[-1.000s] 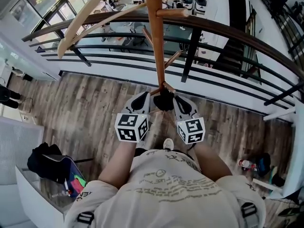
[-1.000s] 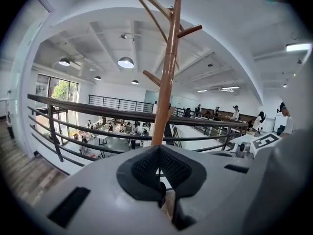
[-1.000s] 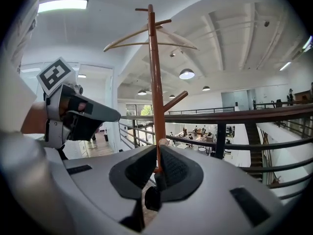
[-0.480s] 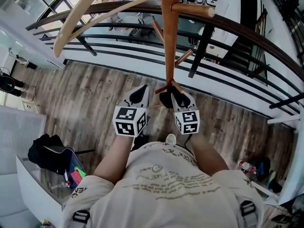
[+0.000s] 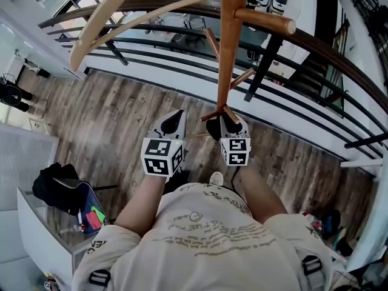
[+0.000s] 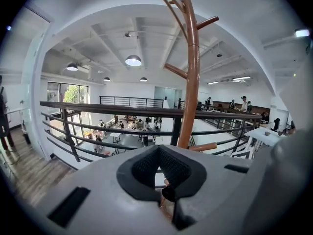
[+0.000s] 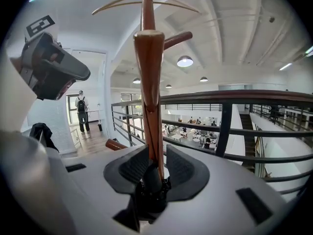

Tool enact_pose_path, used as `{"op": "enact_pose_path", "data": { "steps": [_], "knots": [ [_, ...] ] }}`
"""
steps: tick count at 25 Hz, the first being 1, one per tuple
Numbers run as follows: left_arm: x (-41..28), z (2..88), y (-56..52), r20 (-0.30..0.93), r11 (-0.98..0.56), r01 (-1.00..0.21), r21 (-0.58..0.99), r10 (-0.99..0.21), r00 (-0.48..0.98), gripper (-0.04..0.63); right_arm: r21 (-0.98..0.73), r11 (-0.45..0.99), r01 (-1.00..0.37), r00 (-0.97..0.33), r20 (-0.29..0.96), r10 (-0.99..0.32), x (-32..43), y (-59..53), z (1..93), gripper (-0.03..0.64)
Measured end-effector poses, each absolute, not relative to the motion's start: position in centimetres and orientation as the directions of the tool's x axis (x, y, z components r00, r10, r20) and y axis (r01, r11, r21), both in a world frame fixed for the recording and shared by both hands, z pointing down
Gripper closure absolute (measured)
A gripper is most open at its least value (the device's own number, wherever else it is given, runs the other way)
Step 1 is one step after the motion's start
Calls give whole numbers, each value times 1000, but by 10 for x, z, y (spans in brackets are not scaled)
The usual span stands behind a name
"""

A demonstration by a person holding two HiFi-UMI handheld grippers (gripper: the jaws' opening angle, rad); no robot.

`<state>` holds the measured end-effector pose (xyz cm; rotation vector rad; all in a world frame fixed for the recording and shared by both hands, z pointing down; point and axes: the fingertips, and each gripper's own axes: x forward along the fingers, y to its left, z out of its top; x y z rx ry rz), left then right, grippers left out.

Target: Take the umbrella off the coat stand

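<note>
The wooden coat stand (image 5: 227,53) rises straight ahead of me, and its pole (image 6: 193,82) also shows in the left gripper view. The umbrella's brown wooden handle (image 7: 150,82) stands upright between my right gripper's (image 7: 155,153) jaws, with its black part (image 7: 151,190) just below them. Those jaws are opening and the pads stand off the handle. From above, the black part of the umbrella (image 5: 212,128) sits beside my right gripper (image 5: 229,125), at the foot of the pole. My left gripper (image 5: 176,121) hovers to the left with its tips (image 6: 156,151) together. It also shows in the right gripper view (image 7: 54,67).
A dark curved railing (image 5: 303,47) runs right behind the stand, with a drop to a lower floor beyond. A black bag (image 5: 54,190) lies on a glass table at my left. Small items (image 5: 324,223) sit on the floor at the right. A person with a backpack (image 7: 81,109) stands far left.
Both grippers have shifted a little towards the stand's pole, and the right one now sits closer under it. The head view has swung slightly, so the pole looms larger.
</note>
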<state>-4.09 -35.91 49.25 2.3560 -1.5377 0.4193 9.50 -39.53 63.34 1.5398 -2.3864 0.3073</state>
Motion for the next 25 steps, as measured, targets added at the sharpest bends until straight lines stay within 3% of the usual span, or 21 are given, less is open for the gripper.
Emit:
{"op": "enact_pose_path", "data": {
  "steps": [3,7,25],
  "knots": [
    [-43,497,-357,403,-369,-925,88,-836,372,591,1,399,-917,-373,357,-857,95,-400,638,526],
    [-49,499,-353,401,-353,-932,89,-843,358,591,49,376,-925,-335,360,-871,92,-400,636,606],
    [-30,506,-351,391,-376,-919,114,-834,390,591,-17,394,-919,-373,363,-854,105,-379,615,612]
  ]
}}
